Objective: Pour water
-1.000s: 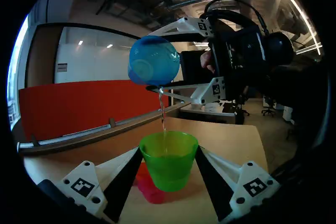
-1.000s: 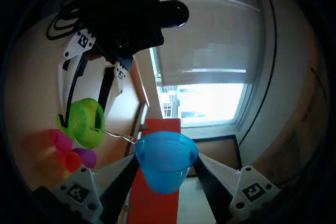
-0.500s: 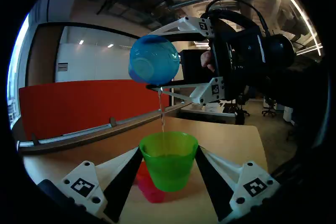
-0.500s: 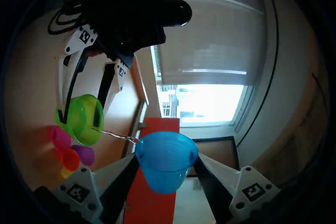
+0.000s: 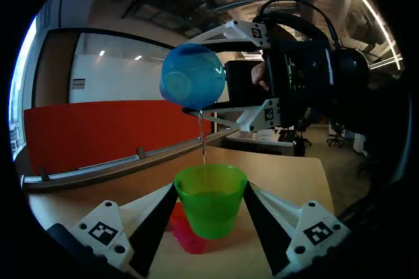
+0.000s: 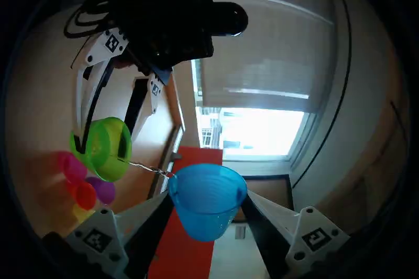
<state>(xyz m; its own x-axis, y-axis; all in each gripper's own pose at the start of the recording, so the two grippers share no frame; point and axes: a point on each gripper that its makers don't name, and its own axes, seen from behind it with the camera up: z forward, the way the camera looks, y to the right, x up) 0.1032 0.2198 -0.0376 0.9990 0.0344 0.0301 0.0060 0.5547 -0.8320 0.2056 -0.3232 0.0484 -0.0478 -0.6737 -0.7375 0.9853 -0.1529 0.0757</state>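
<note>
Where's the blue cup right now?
In the left gripper view, the blue cup is up at centre, held tipped by the right gripper, straight above the green cup in the left gripper, water trickling between them.

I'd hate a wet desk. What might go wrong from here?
The thin stream falls some way from the blue cup in the right tool; a wobble may send it past the rim of the green cup onto the table. The green cup, held by the left tool, holds much water, so pouring on may overflow it.

Tilted cup [image 5: 191,76] in right tool [image 5: 186,76] directly above upright cup [image 5: 210,203] in left tool [image 5: 210,190]; table [image 5: 293,174] beneath.
</note>
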